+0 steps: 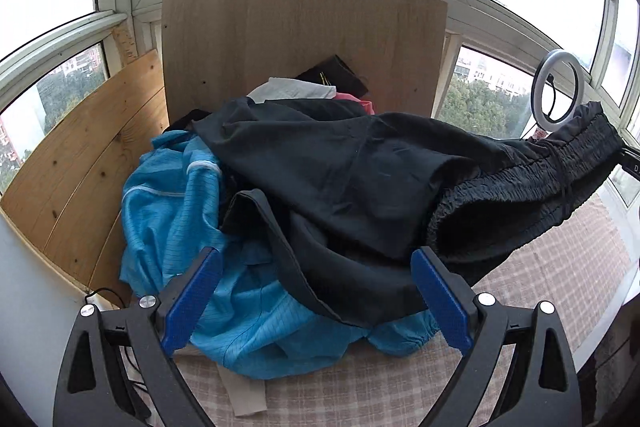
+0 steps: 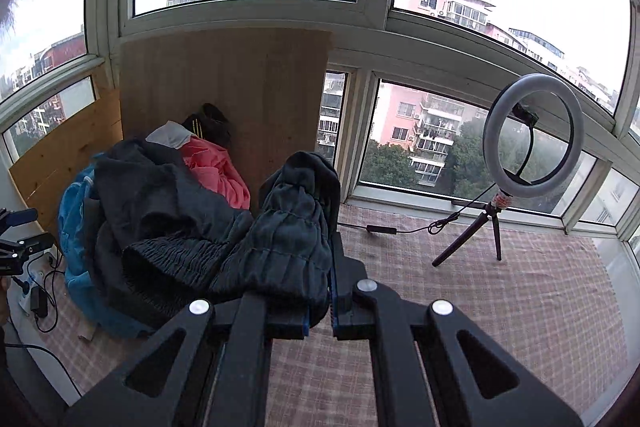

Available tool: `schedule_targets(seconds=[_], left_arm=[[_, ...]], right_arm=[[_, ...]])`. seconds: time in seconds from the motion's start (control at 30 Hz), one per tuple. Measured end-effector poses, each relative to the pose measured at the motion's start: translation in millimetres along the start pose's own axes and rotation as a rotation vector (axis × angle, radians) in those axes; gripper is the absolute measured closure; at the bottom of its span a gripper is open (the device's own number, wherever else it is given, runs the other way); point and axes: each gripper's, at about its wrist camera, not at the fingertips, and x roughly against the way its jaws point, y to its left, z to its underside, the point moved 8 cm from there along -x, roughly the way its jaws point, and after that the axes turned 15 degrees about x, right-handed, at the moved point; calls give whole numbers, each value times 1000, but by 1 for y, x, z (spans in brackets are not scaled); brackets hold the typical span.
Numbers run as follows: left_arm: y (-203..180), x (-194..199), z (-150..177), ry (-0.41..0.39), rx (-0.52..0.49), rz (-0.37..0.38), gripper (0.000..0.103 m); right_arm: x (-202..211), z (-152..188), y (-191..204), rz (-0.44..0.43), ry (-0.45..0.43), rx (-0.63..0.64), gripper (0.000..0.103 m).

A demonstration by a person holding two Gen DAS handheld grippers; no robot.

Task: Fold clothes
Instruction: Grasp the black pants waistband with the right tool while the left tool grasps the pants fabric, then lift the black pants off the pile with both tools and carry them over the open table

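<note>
1. A black garment with a gathered elastic waistband (image 2: 288, 227) is seen pulled partly out of a loose heap of clothes (image 1: 280, 195); its waistband end is lifted toward the right, while its other end lies draped over the heap.
2. The waistband is clamped between the closed fingers of the right hand-held gripper (image 2: 318, 311), with bunched cloth rising above the jaws.
3. The left hand-held gripper (image 1: 316, 303) is held with its blue pads (image 1: 188, 303) wide apart, just in front of the heap; nothing is gripped by it.
4. In the heap a blue garment (image 1: 180, 219) is crumpled under and beside the black one, and a pink piece (image 2: 216, 167) and a grey-white piece (image 1: 296, 89) are seen at the back.
5. The heap rests on a checked cloth (image 2: 500, 287) spread over the surface, against a wooden board (image 1: 304, 35) leaning at the window.
6. No folded garment or tidy stack is visible in either view, so most of the folding is judged to be left: the black garment is crumpled, not flat, and the others lie tangled.
7. A ring light (image 2: 532, 147) on a small tripod stands well apart, to the right.
</note>
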Motion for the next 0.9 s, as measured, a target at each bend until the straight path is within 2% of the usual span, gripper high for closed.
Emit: schedule_targets(seconds=[0.1, 0.2, 0.3, 0.33, 0.4, 0.5, 0.6, 0.63, 0.67, 0.7, 0.73, 0.77, 0.83, 0.9], left_arm=[[-48, -39, 9, 25, -118, -8, 7], [-72, -68, 27, 68, -180, -42, 7], [-75, -78, 45, 145, -140, -27, 11], [-75, -73, 51, 178, -107, 10, 12], [-78, -56, 56, 172, -67, 72, 11], [-78, -49, 56, 90, -102, -30, 10], [-83, -68, 57, 101, -83, -69, 12], [-86, -76, 59, 108, -68, -79, 17], [-87, -85, 61, 120, -54, -102, 49], [-87, -94, 63, 153, -30, -121, 100], [-89, -95, 64, 177, 12, -94, 95], [-93, -95, 63, 199, 57, -59, 99], [-99, -71, 44, 129, 81, -47, 99], [-108, -28, 10, 28, 77, -64, 99]], right_arm=[[9, 19, -10, 28, 25, -21, 97], [15, 25, -6, 36, 27, -23, 97], [19, 30, -10, 31, 20, -26, 97], [20, 32, -12, 24, 19, -28, 97], [20, 35, -17, -1, 11, -42, 97], [21, 37, -23, -44, -10, -45, 97], [22, 38, -25, -98, -34, -20, 97], [22, 40, -26, -113, -40, -7, 97], [21, 42, -28, -124, -43, 8, 97], [20, 45, -32, -135, -43, 22, 97], [19, 48, -35, -153, -38, 33, 97], [17, 52, -39, -170, -33, 41, 97], [16, 57, -52, -182, -32, 55, 97], [23, 54, -68, -206, -56, 49, 97]])
